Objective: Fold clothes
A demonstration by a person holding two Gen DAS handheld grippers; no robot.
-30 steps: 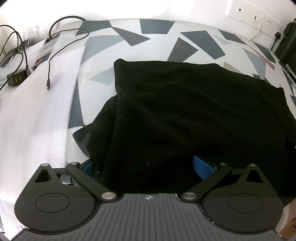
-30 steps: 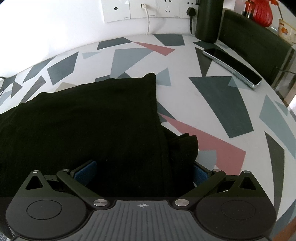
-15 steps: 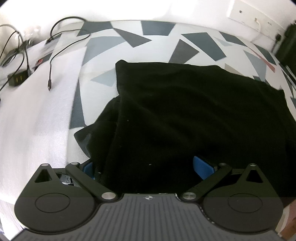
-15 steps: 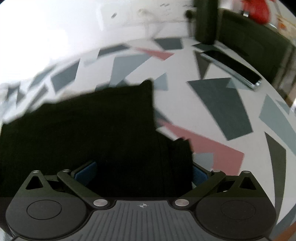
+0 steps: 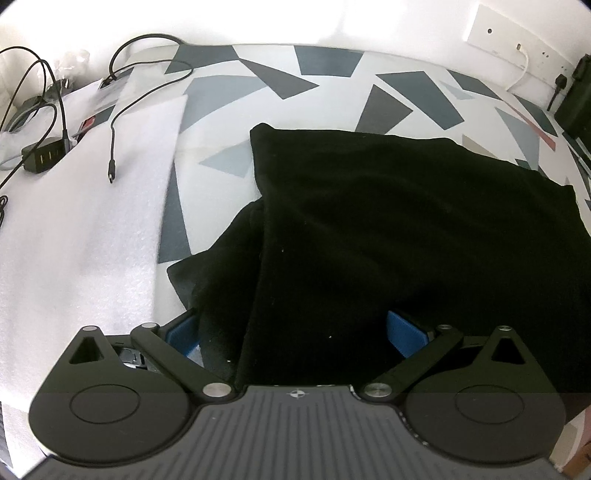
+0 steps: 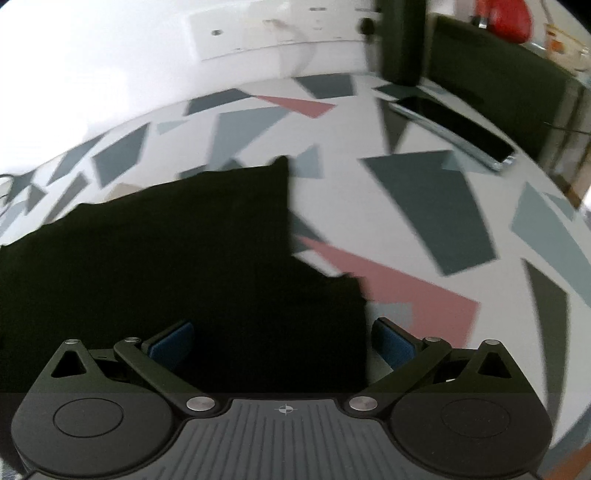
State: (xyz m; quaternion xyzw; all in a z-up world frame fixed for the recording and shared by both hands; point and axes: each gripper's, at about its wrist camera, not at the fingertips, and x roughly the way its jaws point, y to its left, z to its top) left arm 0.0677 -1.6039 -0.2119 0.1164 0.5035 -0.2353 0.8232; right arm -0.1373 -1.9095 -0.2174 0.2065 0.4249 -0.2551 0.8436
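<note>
A black garment (image 5: pixel 406 221) lies folded on the patterned table (image 5: pixel 325 77), with a sleeve or flap sticking out at its left side (image 5: pixel 218 254). My left gripper (image 5: pixel 291 332) stands open over the garment's near left edge, the cloth lying between its blue pads (image 5: pixel 402 332). In the right wrist view the same garment (image 6: pixel 166 251) fills the left half. My right gripper (image 6: pixel 282 339) is open too, its pads (image 6: pixel 391 341) wide apart, astride the garment's near right edge. That view is blurred by motion.
A white foam sheet (image 5: pixel 85 221) covers the table's left side, with black cables (image 5: pixel 112 147) and a charger (image 5: pixel 46 157) on it. A phone (image 6: pixel 454 129) lies at the far right beside a dark box (image 6: pixel 498 81). Wall sockets (image 6: pixel 273 33) run along the back.
The right gripper has swung, blurring its view; the garment's far corner now sits lower and further left there. The left gripper has shifted slightly left. Both grippers keep the same wide opening.
</note>
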